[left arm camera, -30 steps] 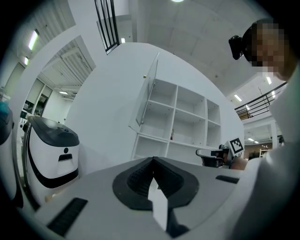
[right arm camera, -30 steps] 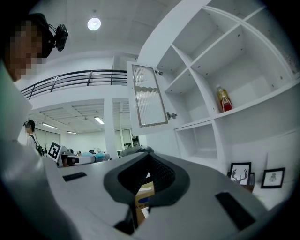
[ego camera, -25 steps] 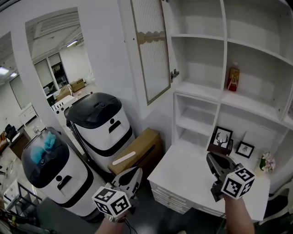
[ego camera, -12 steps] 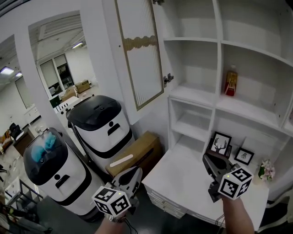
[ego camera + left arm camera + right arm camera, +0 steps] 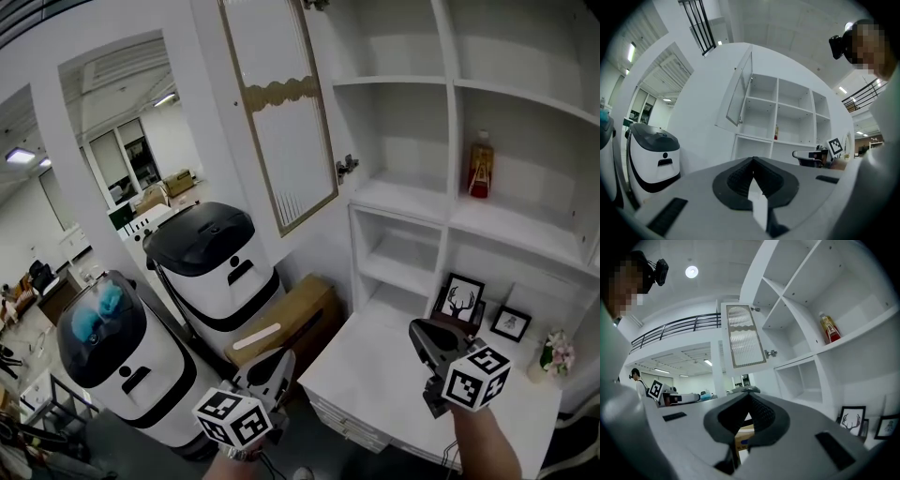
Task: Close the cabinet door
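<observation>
The upper cabinet door (image 5: pixel 281 112), white with a ribbed glass pane and gold trim, stands swung open to the left of the white shelves (image 5: pixel 450 94). A small metal knob (image 5: pixel 347 167) sits at its lower right corner. In the left gripper view the door (image 5: pixel 740 93) is far ahead, and in the right gripper view the door (image 5: pixel 745 336) is up ahead too. My left gripper (image 5: pixel 272 370) is low at the front, shut and empty, well below the door. My right gripper (image 5: pixel 427 342) hangs over the white counter (image 5: pixel 366 370), shut and empty. Neither touches the door.
A red bottle (image 5: pixel 481 164) stands on a shelf. Two framed pictures (image 5: pixel 459 300) and a small flower pot (image 5: pixel 560 354) sit at the back of the counter. Two black-topped white machines (image 5: pixel 211 262) and a cardboard box (image 5: pixel 281 323) stand on the floor under the door.
My right gripper has drifted slightly left over the counter. The head view has shifted, so the door shows a little further left. The door's angle looks unchanged.
</observation>
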Demonstrator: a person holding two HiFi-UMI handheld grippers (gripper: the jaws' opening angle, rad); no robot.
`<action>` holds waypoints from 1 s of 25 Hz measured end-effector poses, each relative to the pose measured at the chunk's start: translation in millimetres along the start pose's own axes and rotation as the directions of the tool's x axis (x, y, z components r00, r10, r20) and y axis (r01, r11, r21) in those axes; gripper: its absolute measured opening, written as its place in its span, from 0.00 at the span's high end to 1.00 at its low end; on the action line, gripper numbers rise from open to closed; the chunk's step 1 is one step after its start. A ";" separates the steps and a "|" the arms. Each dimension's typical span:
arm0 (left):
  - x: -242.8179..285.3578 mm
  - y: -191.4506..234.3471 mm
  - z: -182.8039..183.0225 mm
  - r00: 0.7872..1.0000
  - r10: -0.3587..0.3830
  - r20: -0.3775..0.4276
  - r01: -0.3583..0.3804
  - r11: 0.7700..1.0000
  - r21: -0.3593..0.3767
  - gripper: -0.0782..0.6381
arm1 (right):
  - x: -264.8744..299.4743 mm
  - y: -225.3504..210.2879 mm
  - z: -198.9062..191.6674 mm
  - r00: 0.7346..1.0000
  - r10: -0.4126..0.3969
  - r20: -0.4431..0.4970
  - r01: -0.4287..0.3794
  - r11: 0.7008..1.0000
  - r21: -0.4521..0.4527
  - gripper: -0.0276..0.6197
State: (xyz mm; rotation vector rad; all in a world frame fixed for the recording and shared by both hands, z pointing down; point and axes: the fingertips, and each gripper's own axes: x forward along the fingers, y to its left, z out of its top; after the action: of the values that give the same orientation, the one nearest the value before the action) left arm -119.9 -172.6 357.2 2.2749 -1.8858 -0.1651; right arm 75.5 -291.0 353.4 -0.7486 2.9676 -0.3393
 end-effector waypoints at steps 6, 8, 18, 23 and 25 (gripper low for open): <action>9.9 29.4 6.3 1.000 -0.024 -0.010 0.024 1.000 0.002 0.88 | 34.0 6.5 -2.7 1.000 -0.009 0.000 0.009 1.000 0.005 0.95; 11.6 41.2 11.5 1.000 -0.029 -0.007 0.029 1.000 -0.001 0.88 | 46.3 12.2 -3.7 1.000 -0.010 -0.002 0.010 1.000 0.005 0.95; 16.1 78.6 21.2 0.997 -0.083 0.006 0.083 0.996 -0.016 0.88 | 93.5 40.7 2.3 1.000 -0.019 0.001 0.019 0.999 -0.026 0.95; 15.7 89.0 27.4 0.993 -0.116 0.009 0.116 0.993 -0.009 0.88 | 110.7 58.4 8.3 0.999 -0.032 0.013 0.032 0.999 -0.042 0.95; 15.4 92.0 30.0 0.991 -0.132 0.007 0.132 0.991 -0.004 0.88 | 117.4 65.4 11.0 0.999 -0.037 0.017 0.038 0.998 -0.049 0.95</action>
State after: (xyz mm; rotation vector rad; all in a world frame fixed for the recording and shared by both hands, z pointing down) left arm -211.4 -206.2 347.6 2.3995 -1.7355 -0.1955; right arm -56.8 -292.8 327.1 -0.8096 2.9597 -0.2620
